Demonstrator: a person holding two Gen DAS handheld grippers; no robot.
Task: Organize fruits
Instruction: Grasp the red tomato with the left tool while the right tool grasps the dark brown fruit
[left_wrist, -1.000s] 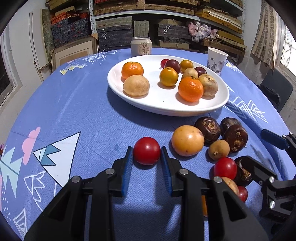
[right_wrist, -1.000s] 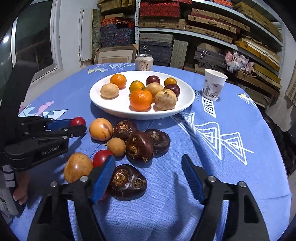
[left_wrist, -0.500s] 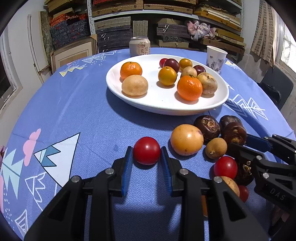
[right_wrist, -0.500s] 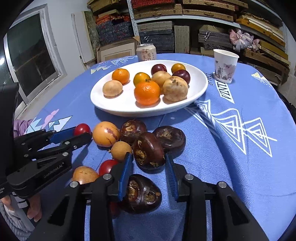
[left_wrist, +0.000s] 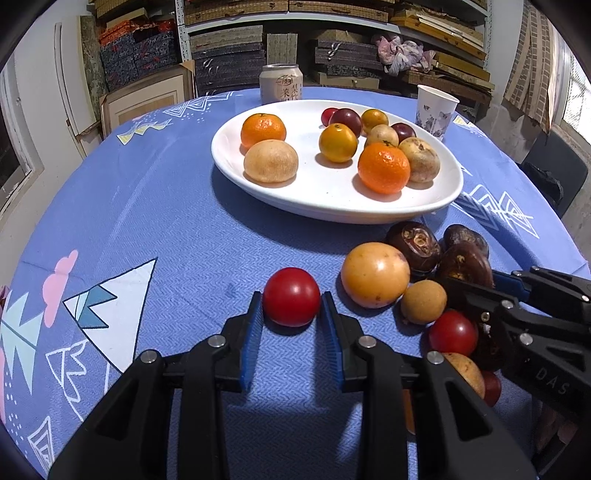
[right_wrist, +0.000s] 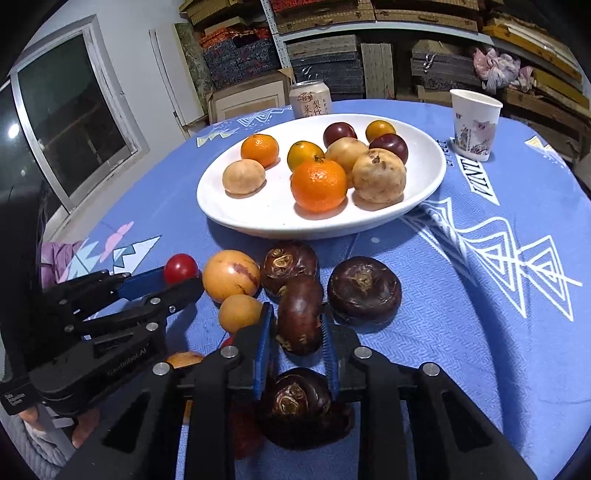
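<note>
A white plate (left_wrist: 436, 201) (right_wrist: 229, 218) on the blue tablecloth holds oranges, tan fruits and dark plums. In front of it lie loose fruits. My left gripper (left_wrist: 291, 306) is shut on a red tomato (left_wrist: 291, 301) (right_wrist: 180, 268) that rests on the cloth. My right gripper (right_wrist: 297, 319) is shut on a dark brown water chestnut (right_wrist: 300, 314) (left_wrist: 465, 264), standing on edge between the blue pads. Three more water chestnuts (right_wrist: 364, 290) lie around it. A yellow-orange fruit (left_wrist: 375, 274) (right_wrist: 231, 275), a small tan fruit (left_wrist: 423, 301) and a second tomato (left_wrist: 453, 332) sit between the grippers.
A drink can (left_wrist: 280, 83) (right_wrist: 309, 98) stands behind the plate and a paper cup (left_wrist: 436, 110) (right_wrist: 474, 123) to its right. Shelves with stacked boxes fill the back. A person's hand (right_wrist: 85, 428) holds the left gripper's handle at the lower left.
My right gripper came down and forward from the nearest water chestnut and shut on the upright one behind it. The left gripper kept still on the tomato.
</note>
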